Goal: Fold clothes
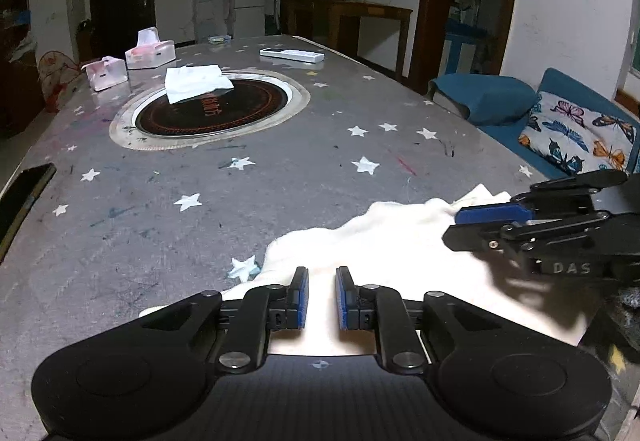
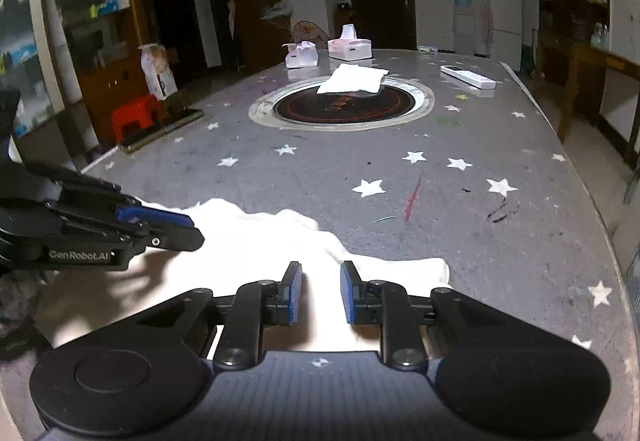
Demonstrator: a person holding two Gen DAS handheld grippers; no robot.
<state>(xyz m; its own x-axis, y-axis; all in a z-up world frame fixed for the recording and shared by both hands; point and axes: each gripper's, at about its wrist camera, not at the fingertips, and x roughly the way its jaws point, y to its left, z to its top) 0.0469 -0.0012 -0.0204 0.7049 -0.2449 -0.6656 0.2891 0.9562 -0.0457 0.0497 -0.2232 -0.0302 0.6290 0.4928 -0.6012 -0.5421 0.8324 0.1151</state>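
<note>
Both grippers are held low and level over a white garment (image 1: pixel 384 241) at the table's (image 1: pixel 280 169) near edge. Left gripper (image 1: pixel 322 297) fingers are spread, empty; right gripper (image 2: pixel 321 293) likewise.

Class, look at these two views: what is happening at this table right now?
A person holds a gripper in each hand over a white garment lying crumpled at the near edge of a star-patterned table. The left gripper and the right gripper both sit open above the cloth, gripping nothing. No neat fold shows yet. Farther off, a folded white cloth rests on the round inset, near two tissue boxes and a remote.
</note>
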